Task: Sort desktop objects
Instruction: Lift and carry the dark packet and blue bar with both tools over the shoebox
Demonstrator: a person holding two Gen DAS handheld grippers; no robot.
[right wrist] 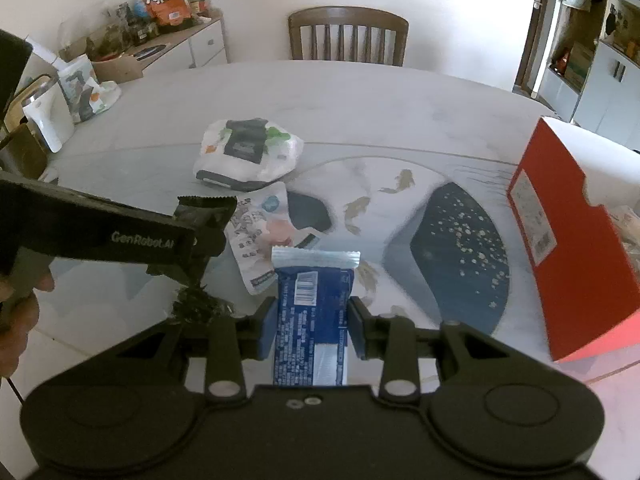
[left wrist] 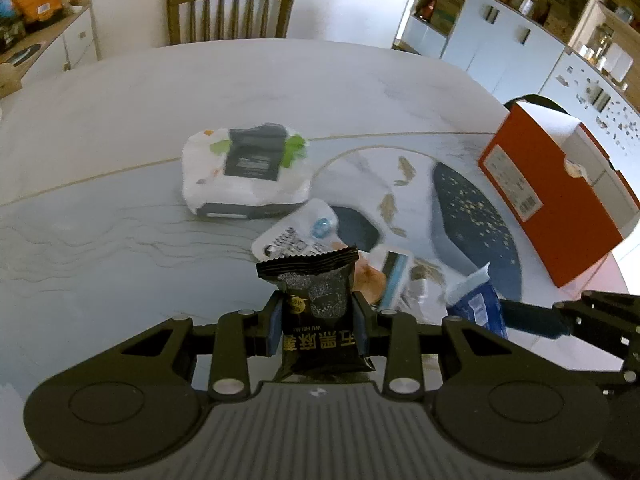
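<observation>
My left gripper [left wrist: 318, 322] is shut on a black snack packet [left wrist: 316, 300] with gold lettering, lifted above the table. The same gripper [right wrist: 200, 236] and black packet [right wrist: 204, 210] show at the left of the right wrist view, held by a hand. My right gripper [right wrist: 314, 330] is shut on a blue and white snack packet [right wrist: 314, 312], which stands upright between the pads; it also appears as the blue packet [left wrist: 474, 300] in the left wrist view. Below lie white sachets [right wrist: 260, 240] and a white wipes pack [right wrist: 248, 152] with a dark label.
An orange box [right wrist: 568, 240] stands open at the right on the marble table [right wrist: 360, 96], beside a dark blue speckled patch. A wooden chair [right wrist: 348, 36] is at the far side. A cluttered sideboard [right wrist: 160, 32] and a white jug [right wrist: 44, 116] are at the left.
</observation>
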